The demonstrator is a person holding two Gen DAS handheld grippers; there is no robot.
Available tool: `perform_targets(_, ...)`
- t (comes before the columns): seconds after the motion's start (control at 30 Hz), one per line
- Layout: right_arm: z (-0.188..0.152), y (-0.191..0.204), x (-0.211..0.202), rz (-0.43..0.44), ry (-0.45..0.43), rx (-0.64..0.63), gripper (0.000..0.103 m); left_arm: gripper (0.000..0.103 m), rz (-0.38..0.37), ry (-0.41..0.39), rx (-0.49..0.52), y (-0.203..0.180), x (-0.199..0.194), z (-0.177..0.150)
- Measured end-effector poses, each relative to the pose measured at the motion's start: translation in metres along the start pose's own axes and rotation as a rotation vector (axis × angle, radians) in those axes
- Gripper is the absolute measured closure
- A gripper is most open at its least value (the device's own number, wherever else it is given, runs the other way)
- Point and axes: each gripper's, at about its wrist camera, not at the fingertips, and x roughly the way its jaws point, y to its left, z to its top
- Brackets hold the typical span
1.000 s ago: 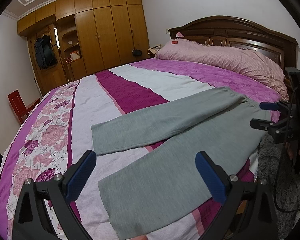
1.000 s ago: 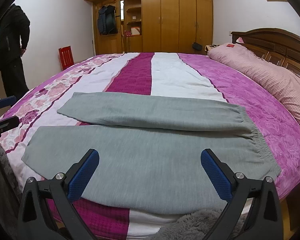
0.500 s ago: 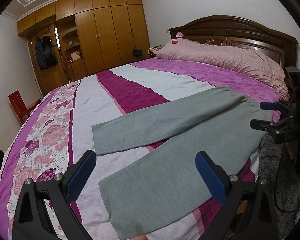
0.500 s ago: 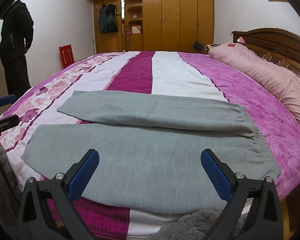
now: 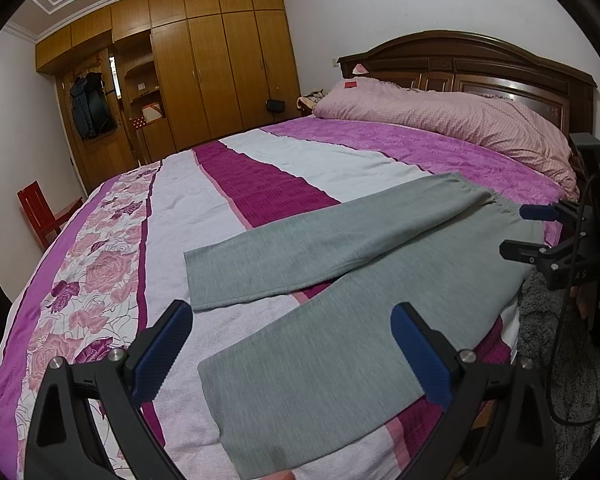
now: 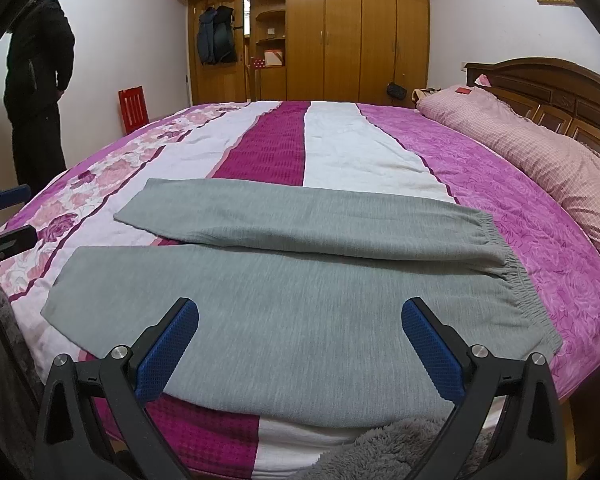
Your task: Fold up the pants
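Grey knit pants [image 6: 300,304] with a gathered elastic waistband lie flat on the bed [image 6: 340,148], legs splayed in a narrow V over its striped, floral quilted cover. Left claw [image 5: 296,354] and right claw [image 6: 300,346], both with textured blue pads, hover spread wide and empty above the near leg.

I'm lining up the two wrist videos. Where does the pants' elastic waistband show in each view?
Left wrist: the waistband sits at upper right, just left of the right gripper.
Right wrist: the waistband runs down the right side, at the pants' right end.
Shared landmark: the pink pillow by the headboard.
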Motion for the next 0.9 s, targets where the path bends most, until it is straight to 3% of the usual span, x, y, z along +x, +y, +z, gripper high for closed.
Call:
perform_targets(0.43,0.001,0.002,0.003,0.020,0.018,-0.003,0.001,0.001,0.028,0.022,0.014,0.000,0.004,0.001)
perform_targets(0.5,0.006,0.000,0.001,0.091,0.009,0.019,0.001,0.001,0.034,0.024,0.029,-0.003,0.008,0.005)
perform_targets(0.6,0.018,-0.022,-0.012,0.336,-0.097,0.109,0.001,0.001,-0.004,-0.010,0.052,-0.008,0.010,0.015)
perform_targets(0.67,0.032,-0.039,-0.011,0.422,-0.124,0.124,0.001,0.001,-0.029,-0.010,0.088,-0.012,0.019,0.027)
perform_targets(0.8,0.067,-0.060,0.006,0.342,-0.065,-0.018,0.001,0.001,-0.030,-0.007,0.186,-0.015,0.059,0.059)
perform_targets(0.9,0.097,-0.077,0.041,0.237,0.024,-0.206,0.001,0.001,-0.033,0.019,0.209,-0.003,0.104,0.084)
